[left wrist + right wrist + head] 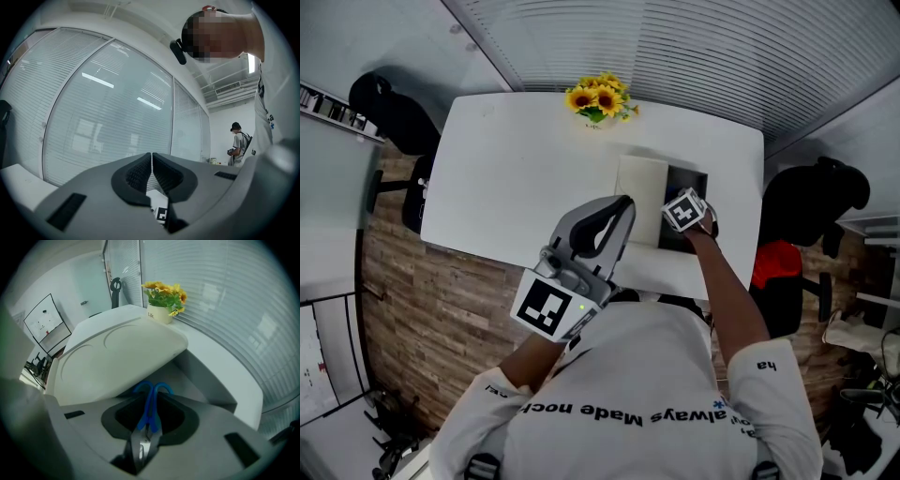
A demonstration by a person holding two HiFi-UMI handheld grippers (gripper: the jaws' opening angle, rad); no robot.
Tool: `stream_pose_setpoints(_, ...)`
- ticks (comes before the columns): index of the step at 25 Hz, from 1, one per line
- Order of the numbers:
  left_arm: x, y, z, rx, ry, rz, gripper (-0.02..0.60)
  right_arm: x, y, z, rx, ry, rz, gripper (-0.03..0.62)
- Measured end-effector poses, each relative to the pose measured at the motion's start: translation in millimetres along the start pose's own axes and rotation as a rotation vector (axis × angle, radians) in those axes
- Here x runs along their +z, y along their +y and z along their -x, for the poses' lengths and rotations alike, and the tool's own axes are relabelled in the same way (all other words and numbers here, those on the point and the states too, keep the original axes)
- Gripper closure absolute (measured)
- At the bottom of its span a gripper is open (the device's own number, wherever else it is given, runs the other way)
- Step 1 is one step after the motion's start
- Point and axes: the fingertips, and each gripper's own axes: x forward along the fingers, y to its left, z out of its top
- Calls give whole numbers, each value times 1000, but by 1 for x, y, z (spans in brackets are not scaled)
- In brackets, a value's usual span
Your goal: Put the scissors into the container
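A person stands at a white table (506,178) with a claw in each hand. The right claw (150,405) points steeply down and is clenched on a pair of blue-handled scissors (149,417). The blades lie back toward its palm and the handle loops jut past its fingertips. Just beyond those tips is the open grey container (213,383). Its white lid (117,362) leans up on the claw's left as it looks down, close over the loops. The left claw (152,169) is clamped shut on nothing, held up near the person's chest, well apart from the other. To do this step well, I'd say the loops should go down clear of the lid's edge and close to the container floor. Then the grip can ease off gently, so the scissors slide in flat rather than glance off the rim.
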Motion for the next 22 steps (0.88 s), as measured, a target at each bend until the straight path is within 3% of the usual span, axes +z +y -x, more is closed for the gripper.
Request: stream_pose_setpoints(22, 2, 3, 2, 9, -6, 1, 555, 1, 3, -3, 9, 26, 90, 497)
